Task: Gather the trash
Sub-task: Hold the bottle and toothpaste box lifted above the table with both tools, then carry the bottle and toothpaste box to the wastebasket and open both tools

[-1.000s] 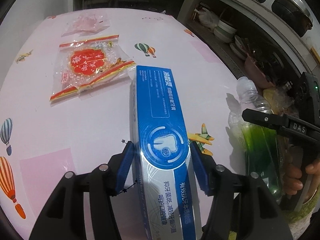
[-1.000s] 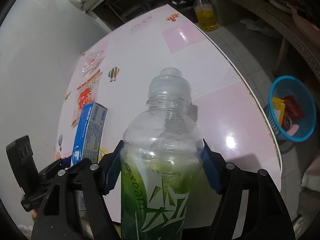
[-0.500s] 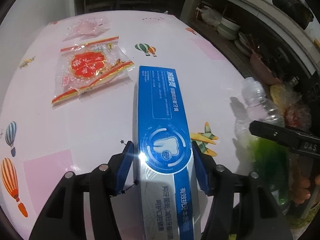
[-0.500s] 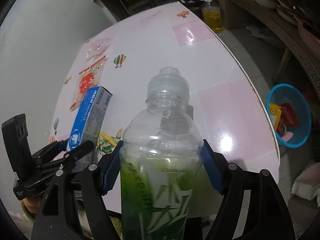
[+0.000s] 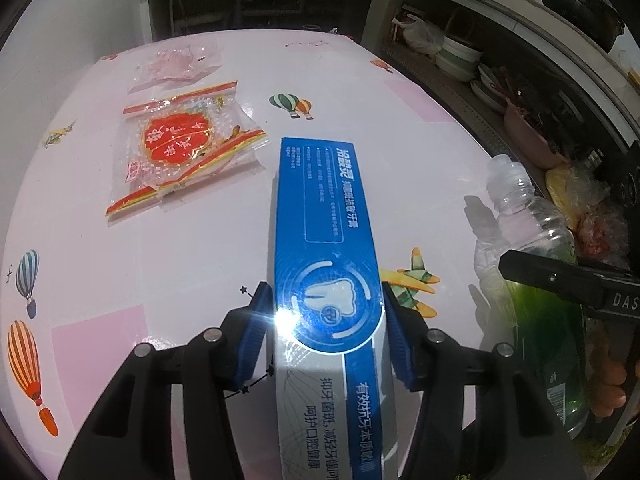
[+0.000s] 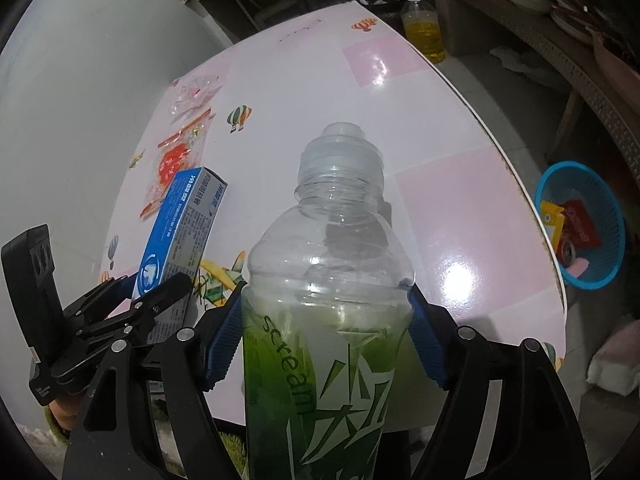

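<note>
**What I count from my two hands**

I see one long blue-and-silver cardboard toothpaste box, one clear plastic bottle with a green label, and two plastic wrappers on the pink surface: one red-and-gold printed, one clear pinkish. Beyond it: one yellow oil bottle and one blue mesh basket.

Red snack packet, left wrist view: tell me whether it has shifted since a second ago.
No. The red snack packet lies just left of the balloon print, as before.
</note>
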Motion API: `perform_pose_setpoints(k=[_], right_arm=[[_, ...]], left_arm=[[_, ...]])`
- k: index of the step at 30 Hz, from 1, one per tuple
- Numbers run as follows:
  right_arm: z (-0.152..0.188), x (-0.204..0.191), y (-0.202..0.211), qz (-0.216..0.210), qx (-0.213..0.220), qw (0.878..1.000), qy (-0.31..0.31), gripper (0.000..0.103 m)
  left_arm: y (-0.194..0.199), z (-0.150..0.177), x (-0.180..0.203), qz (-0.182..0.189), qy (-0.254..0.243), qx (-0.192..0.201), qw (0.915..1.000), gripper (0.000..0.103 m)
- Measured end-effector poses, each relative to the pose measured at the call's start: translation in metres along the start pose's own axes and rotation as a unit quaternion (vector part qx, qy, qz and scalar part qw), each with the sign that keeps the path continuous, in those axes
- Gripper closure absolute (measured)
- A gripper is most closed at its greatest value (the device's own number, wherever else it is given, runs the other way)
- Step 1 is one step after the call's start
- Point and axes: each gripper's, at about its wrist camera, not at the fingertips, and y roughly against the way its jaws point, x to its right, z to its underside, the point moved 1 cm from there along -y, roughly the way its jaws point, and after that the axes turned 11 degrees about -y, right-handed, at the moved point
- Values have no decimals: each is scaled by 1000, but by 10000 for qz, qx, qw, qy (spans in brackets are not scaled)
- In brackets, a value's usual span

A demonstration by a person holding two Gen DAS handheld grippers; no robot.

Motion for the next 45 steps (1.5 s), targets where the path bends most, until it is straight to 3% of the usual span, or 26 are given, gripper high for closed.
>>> perform_pose_setpoints(k=[5,33,45], right_arm=[[2,0,1,44,84,10000,26,36],[5,5,10,-24,304,9995,-48,37],[7,16,28,-592,392,9970,-319,37]], left_arm=[[0,-1,3,-9,-29,19,10000,51],[12,2,9,-2,-48,272,9996,54],[34,-12,21,420,-221,568,9973,54]])
